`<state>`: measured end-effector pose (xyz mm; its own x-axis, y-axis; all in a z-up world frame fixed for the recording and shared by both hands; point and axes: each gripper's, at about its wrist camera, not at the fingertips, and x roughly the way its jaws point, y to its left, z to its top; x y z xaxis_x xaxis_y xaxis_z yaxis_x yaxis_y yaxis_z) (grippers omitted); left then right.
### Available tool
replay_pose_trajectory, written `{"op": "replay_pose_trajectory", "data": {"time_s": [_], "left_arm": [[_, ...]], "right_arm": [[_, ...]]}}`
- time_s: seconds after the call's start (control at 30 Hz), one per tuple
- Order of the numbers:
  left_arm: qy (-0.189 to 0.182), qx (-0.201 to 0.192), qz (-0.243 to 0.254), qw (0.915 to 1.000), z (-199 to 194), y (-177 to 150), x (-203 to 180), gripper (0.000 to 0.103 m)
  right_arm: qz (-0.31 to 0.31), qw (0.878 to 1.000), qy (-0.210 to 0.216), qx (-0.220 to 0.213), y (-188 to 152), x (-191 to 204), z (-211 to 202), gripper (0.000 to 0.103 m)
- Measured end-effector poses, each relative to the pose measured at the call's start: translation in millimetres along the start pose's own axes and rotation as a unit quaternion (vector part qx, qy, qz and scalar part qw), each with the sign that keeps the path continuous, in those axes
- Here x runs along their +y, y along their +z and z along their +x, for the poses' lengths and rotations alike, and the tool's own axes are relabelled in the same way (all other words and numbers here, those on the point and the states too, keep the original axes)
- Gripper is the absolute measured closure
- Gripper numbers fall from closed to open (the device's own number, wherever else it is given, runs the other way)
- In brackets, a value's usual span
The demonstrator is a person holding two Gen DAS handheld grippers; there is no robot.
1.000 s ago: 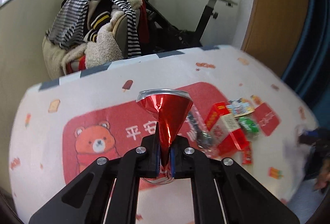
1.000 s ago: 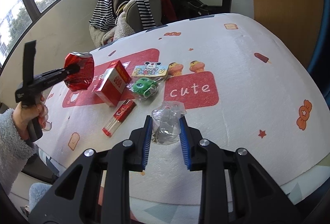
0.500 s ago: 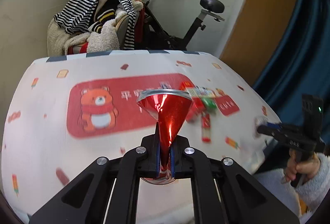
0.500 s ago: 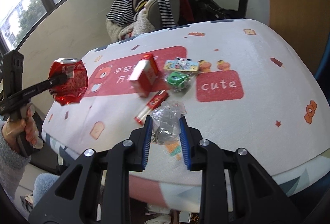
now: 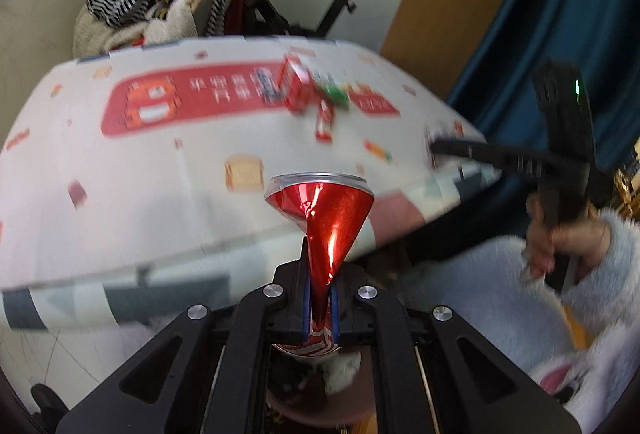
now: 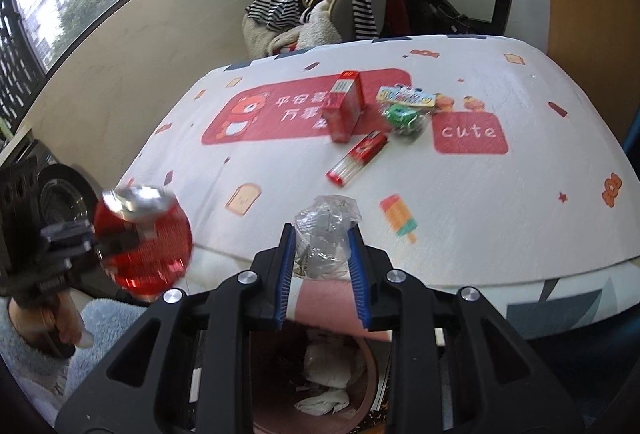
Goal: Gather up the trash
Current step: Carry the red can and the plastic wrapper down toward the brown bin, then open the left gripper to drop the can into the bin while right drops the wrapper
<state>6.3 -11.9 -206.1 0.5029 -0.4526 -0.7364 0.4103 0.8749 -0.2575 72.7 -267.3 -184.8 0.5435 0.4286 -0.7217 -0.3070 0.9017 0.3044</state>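
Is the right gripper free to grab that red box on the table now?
Probably not: the right gripper is shut on a crumpled clear wrapper, and the red box lies farther back on the table.

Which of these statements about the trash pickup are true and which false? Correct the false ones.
1. The left gripper is shut on a crushed red can. True.
2. The right gripper is empty. False: it is shut on a crumpled clear plastic wrapper.
3. A red box is on the table. True.
4. The bin below the grippers is empty. False: white crumpled paper lies inside.
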Motion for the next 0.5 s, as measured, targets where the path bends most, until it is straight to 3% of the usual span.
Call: {"op": "replay_pose_trajectory", "data": {"time_s": [0.23, 0.5], "left_arm": [[-0.010, 0.057, 0.007, 0.9983, 21, -38, -8, 0.096], [-0.024, 0.085, 0.011, 0.9960, 42, -42, -14, 0.095]], "right_arm": [[-0.005, 1.000, 0.004, 0.008, -18, 7, -7, 0.074], [0.000, 1.000, 0.004, 0.011, -30, 3, -11, 0.074]]}}
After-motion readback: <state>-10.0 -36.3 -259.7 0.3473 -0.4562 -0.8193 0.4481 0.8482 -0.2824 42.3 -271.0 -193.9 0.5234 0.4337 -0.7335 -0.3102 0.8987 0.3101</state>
